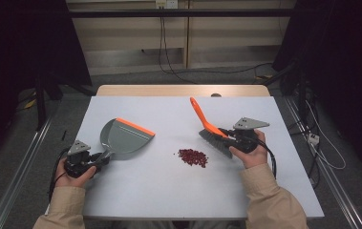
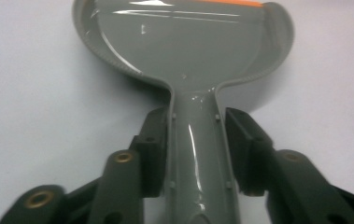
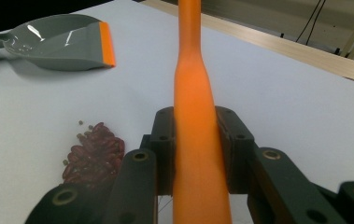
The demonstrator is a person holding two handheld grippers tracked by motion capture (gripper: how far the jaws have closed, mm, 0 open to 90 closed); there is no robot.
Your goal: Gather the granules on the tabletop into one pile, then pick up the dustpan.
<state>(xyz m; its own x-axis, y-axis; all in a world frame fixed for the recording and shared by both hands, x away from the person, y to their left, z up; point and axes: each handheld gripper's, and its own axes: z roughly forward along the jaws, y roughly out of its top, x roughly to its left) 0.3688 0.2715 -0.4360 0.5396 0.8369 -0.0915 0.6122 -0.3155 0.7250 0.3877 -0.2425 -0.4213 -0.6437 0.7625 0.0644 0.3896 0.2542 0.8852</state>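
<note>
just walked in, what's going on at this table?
A person is set up to sweep. The left tool is clamped on the handle of the grey dustpan, which rests on the white table. The right tool grips the orange brush, bristles down beside a pile of red beans, not yet swept.

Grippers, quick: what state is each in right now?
Left gripper: closed on the grey dustpan handle.
Right gripper: closed on the orange brush handle.

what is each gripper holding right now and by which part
The left gripper holds the grey dustpan by its handle, just behind the pan. The right gripper holds the brush by its orange handle, bristles resting on the table.
</note>
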